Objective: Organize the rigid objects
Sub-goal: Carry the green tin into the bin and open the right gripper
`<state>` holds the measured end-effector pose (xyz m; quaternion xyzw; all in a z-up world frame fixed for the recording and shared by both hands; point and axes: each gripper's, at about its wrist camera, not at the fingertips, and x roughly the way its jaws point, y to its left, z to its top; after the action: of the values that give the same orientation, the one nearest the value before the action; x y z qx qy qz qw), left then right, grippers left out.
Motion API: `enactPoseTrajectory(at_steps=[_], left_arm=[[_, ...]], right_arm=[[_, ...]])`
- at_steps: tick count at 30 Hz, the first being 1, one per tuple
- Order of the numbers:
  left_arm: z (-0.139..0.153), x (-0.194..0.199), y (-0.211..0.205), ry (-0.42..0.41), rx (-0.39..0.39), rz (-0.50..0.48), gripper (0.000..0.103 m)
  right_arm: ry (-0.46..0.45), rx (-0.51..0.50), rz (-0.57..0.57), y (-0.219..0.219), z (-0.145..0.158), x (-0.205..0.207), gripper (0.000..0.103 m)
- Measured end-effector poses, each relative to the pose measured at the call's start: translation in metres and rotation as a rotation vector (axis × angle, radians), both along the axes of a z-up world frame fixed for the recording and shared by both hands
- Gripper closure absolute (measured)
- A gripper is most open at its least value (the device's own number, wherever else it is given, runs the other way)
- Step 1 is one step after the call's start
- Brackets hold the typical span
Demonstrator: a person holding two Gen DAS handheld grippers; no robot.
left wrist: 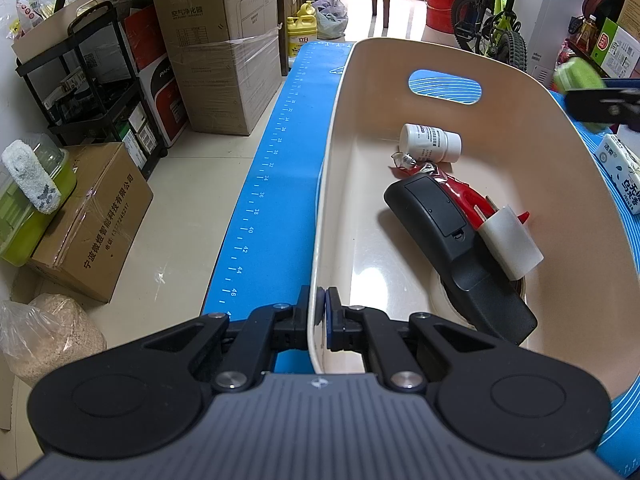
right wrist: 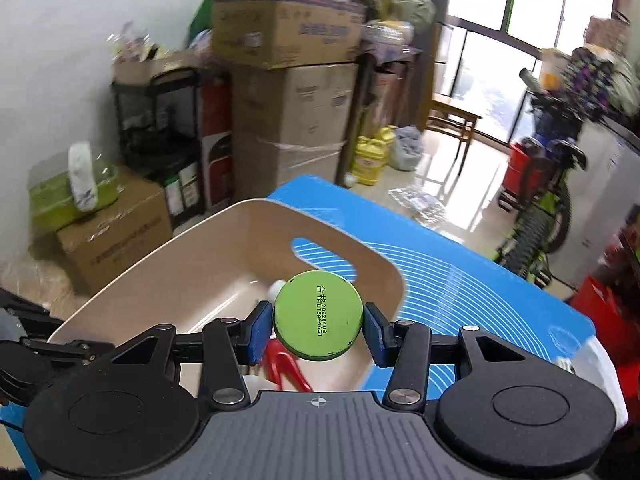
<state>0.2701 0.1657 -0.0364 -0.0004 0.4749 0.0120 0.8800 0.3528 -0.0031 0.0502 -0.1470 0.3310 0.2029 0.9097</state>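
Note:
A beige plastic bin (left wrist: 520, 92) stands on a blue mat (left wrist: 276, 184). In it lie a white pill bottle (left wrist: 430, 143), a black remote-like device (left wrist: 452, 248), a red packet (left wrist: 466, 196) and a white cup (left wrist: 510, 246). My left gripper (left wrist: 320, 312) is shut on the bin's near rim. My right gripper (right wrist: 318, 326) is shut on a green round can (right wrist: 319, 316) and holds it above the bin (right wrist: 168, 264). The can also shows blurred in the left wrist view (left wrist: 580, 76), beyond the bin's right rim.
A white carton (left wrist: 622, 178) lies on the mat right of the bin. Cardboard boxes (left wrist: 224, 60), a black shelf cart (left wrist: 92, 84) and a green container (left wrist: 32, 200) stand on the floor to the left. A bicycle (left wrist: 496, 20) is at the back.

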Motion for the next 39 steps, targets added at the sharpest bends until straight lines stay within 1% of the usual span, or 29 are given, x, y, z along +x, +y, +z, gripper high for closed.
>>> enactPoseTrajectory(at_steps=[4, 8, 14, 17, 22, 23, 27, 28, 30, 32, 39], left_arm=[[0.000, 0.000, 0.000, 0.000, 0.000, 0.000, 0.096], [0.000, 0.000, 0.000, 0.000, 0.000, 0.000, 0.096], [0.000, 0.000, 0.000, 0.000, 0.000, 0.000, 0.096], [0.000, 0.000, 0.000, 0.000, 0.000, 0.000, 0.096], [0.000, 0.000, 0.000, 0.000, 0.000, 0.000, 0.096], [0.000, 0.000, 0.000, 0.000, 0.000, 0.000, 0.096], [0.000, 0.000, 0.000, 0.000, 0.000, 0.000, 0.096], [0.000, 0.000, 0.000, 0.000, 0.000, 0.000, 0.096], [0.000, 0.000, 0.000, -0.001, 0.000, 0.001, 0.096], [0.000, 0.000, 0.000, 0.000, -0.001, 0.001, 0.096], [0.000, 0.000, 0.000, -0.002, -0.001, 0.001, 0.096]], right_arm=[[0.011, -0.036, 0.022, 0.019, -0.008, 0.007, 0.049], [0.062, -0.027, 0.014, 0.028, -0.020, 0.016, 0.049], [0.149, -0.097, 0.037, 0.043, -0.047, 0.022, 0.049], [0.163, -0.135, 0.039, 0.049, -0.057, 0.024, 0.049], [0.217, -0.139, 0.023, 0.048, -0.068, 0.028, 0.048], [0.218, -0.136, 0.018, 0.046, -0.069, 0.028, 0.044], [0.197, -0.126, 0.007, 0.042, -0.068, 0.026, 0.039], [0.189, -0.119, 0.006, 0.040, -0.066, 0.026, 0.038], [0.167, -0.094, 0.007, 0.035, -0.058, 0.023, 0.031], [0.137, -0.056, -0.003, 0.029, -0.049, 0.019, 0.027], [0.069, 0.009, -0.079, -0.008, -0.020, 0.017, 0.026]])
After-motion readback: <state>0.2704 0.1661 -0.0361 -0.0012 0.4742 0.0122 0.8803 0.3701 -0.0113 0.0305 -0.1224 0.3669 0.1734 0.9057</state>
